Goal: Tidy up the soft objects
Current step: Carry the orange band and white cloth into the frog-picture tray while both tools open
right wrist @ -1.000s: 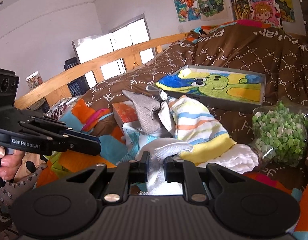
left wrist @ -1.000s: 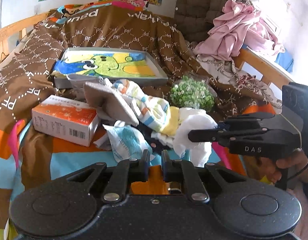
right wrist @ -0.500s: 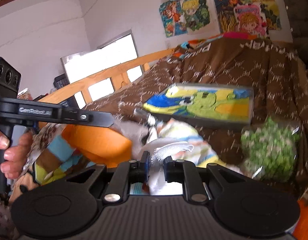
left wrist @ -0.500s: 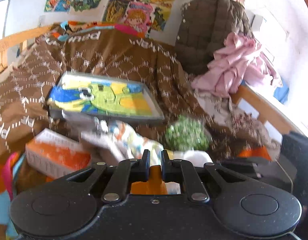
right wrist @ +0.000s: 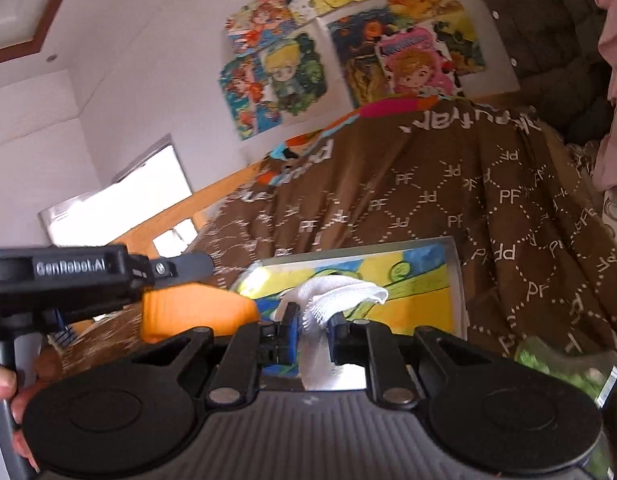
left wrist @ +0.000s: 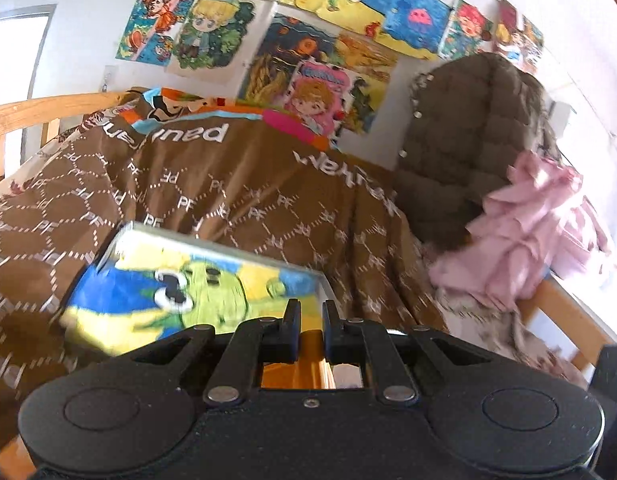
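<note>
My left gripper is shut on an orange cloth that shows between and behind its fingers. It hovers near the front edge of a shallow grey tray lined with a green cartoon picture. My right gripper is shut on a white woven cloth, whose loose end flops to the right over the same tray. In the right wrist view the left gripper reaches in from the left, with the orange cloth hanging under it. The pile of other cloths is out of sight.
The tray lies on a brown patterned blanket over a bed with a wooden rail. A dark quilted jacket and pink clothes are heaped at the right. A clear bag of green pieces lies right of the tray.
Both grippers rose and moved forward toward the tray, each keeping its cloth. The cloth pile and the orange box dropped out of view below.
</note>
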`<action>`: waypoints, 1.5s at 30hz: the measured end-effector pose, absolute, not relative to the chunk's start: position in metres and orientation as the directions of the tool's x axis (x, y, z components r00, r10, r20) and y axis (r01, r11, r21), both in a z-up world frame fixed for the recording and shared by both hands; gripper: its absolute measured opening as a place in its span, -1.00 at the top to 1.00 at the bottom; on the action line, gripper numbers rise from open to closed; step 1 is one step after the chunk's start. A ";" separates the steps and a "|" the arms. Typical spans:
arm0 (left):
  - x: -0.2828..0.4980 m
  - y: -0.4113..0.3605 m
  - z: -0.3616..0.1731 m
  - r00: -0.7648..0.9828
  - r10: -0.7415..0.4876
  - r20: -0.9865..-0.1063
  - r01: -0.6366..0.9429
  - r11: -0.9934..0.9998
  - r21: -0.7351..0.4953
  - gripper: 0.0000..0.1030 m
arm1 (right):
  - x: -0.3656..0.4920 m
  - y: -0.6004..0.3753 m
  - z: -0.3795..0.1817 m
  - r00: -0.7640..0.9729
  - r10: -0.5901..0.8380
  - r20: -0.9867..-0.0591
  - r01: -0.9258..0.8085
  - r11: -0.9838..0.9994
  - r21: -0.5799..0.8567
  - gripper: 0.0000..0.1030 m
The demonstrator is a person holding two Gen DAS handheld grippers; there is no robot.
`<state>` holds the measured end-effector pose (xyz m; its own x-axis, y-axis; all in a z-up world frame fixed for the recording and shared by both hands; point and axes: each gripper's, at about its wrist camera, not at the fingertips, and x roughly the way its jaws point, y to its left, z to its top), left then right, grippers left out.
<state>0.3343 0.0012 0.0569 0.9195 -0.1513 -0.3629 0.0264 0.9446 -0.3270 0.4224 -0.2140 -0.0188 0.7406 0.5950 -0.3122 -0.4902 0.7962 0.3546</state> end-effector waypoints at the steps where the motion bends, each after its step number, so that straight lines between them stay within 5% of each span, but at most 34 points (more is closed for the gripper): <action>1: 0.348 0.004 0.054 0.922 -0.144 -0.360 0.019 0.944 -0.329 0.79 | 0.422 -0.214 -0.019 0.741 0.595 -0.312 -0.490 0.796 0.355 0.68; 16: 0.459 0.035 -0.018 0.901 -0.037 -0.432 -0.150 0.909 -0.390 0.78 | 0.506 -0.200 -0.080 0.698 0.582 -0.418 -0.348 0.785 0.512 0.52; 22: 0.461 0.041 -0.033 0.865 -0.017 -0.502 -0.212 0.894 -0.395 0.76 | 0.503 -0.190 -0.079 0.667 0.562 -0.490 -0.350 0.816 0.459 0.32; 25: 0.460 0.044 -0.035 0.852 -0.011 -0.524 -0.232 0.889 -0.396 0.69 | 0.503 -0.188 -0.077 0.651 0.550 -0.523 -0.341 0.827 0.446 0.00; 33: 0.455 0.052 -0.034 0.816 0.015 -0.578 -0.282 0.883 -0.376 0.22 | 0.490 -0.193 -0.060 0.640 0.545 -0.542 -0.352 0.834 0.424 -0.60; 38: 0.439 0.054 -0.024 0.817 0.049 -0.574 -0.310 0.878 -0.365 -0.47 | 0.467 -0.201 -0.037 0.684 0.533 -0.497 -0.375 0.842 0.387 -0.83; 45: 0.401 0.052 0.002 0.851 0.094 -0.516 -0.305 0.889 -0.341 -0.84 | 0.417 -0.221 -0.007 0.760 0.535 -0.369 -0.416 0.836 0.357 -0.99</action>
<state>0.4013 0.0515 0.0021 0.8512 0.0939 -0.5164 -0.3052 0.8890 -0.3414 0.4171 -0.2209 -0.0067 0.7598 0.5352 -0.3691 -0.4156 0.8365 0.3572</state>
